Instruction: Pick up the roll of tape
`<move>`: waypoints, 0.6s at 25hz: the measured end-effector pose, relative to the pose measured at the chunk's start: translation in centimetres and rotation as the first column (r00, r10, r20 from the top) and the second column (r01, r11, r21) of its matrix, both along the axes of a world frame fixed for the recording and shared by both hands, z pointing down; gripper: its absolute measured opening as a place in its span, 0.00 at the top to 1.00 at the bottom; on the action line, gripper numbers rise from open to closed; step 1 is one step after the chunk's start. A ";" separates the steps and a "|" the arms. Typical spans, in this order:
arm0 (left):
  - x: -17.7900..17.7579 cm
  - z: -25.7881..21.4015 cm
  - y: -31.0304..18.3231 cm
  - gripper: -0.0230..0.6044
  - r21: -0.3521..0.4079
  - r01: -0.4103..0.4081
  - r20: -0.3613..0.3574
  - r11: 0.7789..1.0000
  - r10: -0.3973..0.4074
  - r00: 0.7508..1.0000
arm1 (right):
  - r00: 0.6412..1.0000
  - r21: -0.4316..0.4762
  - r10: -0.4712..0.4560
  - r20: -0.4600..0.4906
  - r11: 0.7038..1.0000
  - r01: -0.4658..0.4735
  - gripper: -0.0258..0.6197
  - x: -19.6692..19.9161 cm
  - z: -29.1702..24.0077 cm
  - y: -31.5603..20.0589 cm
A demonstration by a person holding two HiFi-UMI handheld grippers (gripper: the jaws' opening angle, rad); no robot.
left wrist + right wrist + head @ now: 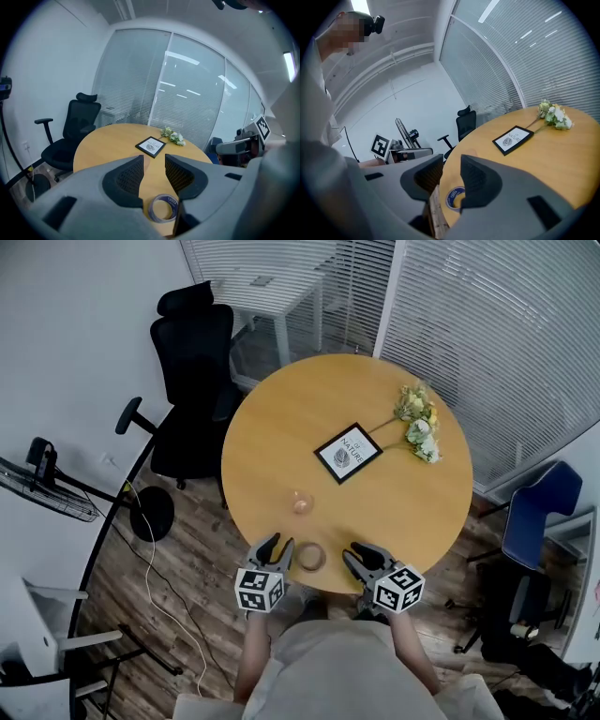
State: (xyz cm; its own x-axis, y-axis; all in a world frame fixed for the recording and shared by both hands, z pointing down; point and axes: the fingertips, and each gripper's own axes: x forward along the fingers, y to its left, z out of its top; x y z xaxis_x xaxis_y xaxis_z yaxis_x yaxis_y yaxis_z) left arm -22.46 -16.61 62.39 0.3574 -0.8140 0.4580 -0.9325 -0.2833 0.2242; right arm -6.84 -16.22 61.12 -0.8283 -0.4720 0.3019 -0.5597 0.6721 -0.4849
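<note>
Head view: high, steeply down on tabletop point(281, 446). Gripper views: low at near edge, facing across; all share tape point(311, 557).

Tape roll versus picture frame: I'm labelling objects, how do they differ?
The clear round roll of tape is a hollow ring at the near edge; the black rectangular picture frame is a solid panel near the middle. Both lie flat on the round wooden table.

On the round table point(281, 418), the roll of tape point(311, 557) lies at the near edge, between the left gripper point(279, 543) and the right gripper point(355, 552). Just behind it stands a small glass point(302, 503). Farther back, at mid-table, lies a framed picture point(348, 453), with flowers point(417, 423) to its right. An office chair point(192, 381) stands left of the table.
</note>
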 end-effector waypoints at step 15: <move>-0.3 5.7 1.1 0.75 -0.103 -0.148 0.052 0.984 0.153 0.987 | 0.997 0.012 0.033 -0.067 0.999 -0.032 0.79 -2.4 1.3 2.6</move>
